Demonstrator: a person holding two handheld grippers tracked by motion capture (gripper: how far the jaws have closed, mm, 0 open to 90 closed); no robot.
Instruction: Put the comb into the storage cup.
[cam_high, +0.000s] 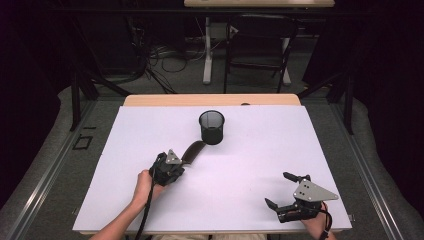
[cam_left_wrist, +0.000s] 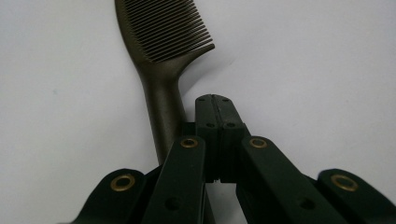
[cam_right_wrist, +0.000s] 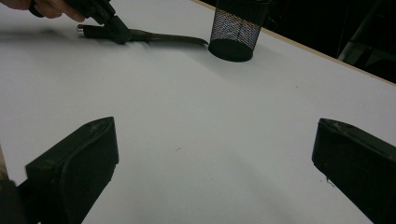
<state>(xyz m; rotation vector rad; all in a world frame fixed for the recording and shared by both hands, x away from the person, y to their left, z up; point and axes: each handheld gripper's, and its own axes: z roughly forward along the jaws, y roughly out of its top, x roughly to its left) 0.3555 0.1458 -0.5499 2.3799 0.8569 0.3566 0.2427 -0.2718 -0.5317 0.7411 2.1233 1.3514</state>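
The left claw (cam_left_wrist: 215, 105), its jaws pressed together beside rather than around the dark brown plastic comb (cam_left_wrist: 161, 56) lying flat on the white worktop (cam_high: 260, 150) near the black mesh cup (cam_high: 212, 127), seems poised to nudge it, while the right claw (cam_high: 281, 190) rests wide apart.

1. Comb (cam_left_wrist: 161, 51): dark brownish-olive, fine close-set teeth along one edge, slim rounded handle.
2. It lay flat on the white table surface, left of centre, handle toward the person, toothed end (cam_high: 194, 148) pointing at the black mesh cup (cam_high: 211, 127).
3. Toothed tip lay just beside the cup's base; whether they touched could not be told.
4. Cup stood upright, near the table's far middle.
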